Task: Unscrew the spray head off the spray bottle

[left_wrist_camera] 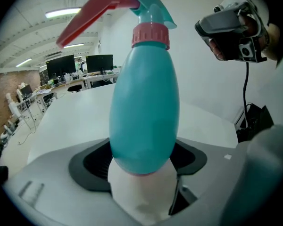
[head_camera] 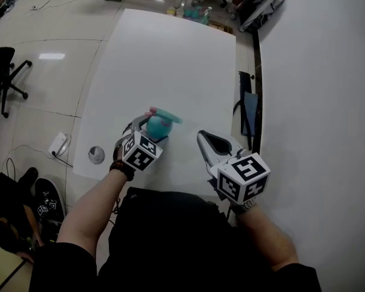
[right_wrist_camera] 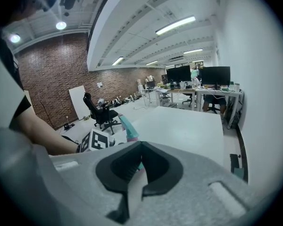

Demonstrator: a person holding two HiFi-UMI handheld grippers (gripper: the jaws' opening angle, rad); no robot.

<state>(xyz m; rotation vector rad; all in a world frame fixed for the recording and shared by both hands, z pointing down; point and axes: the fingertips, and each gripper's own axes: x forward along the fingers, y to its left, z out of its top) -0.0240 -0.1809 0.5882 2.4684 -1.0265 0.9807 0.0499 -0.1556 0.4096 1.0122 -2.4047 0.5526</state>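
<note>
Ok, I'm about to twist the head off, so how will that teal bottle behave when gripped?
The spray bottle has a smooth, egg-shaped body that may spin or slip between the fingers of the left gripper under twisting. It looks like opaque plastic, so probably light, though its fill is hidden. Its overhanging trigger suggests it tips easily.

In the head view the left tool [head_camera: 147, 129] is covering the lower body of the bottle [head_camera: 159, 125]. The person's torso [head_camera: 164, 224] is hiding the near edge of the tabletop [head_camera: 170, 59], and the clutter [head_camera: 194, 11] past its far end is showing too small to tell. In the left gripper view the top edge is cutting off the top of the spray head [left_wrist_camera: 148, 8], and in the right gripper view the right tool [right_wrist_camera: 140, 161] is blocking all of the bottle but the spray head's upper part.
</note>
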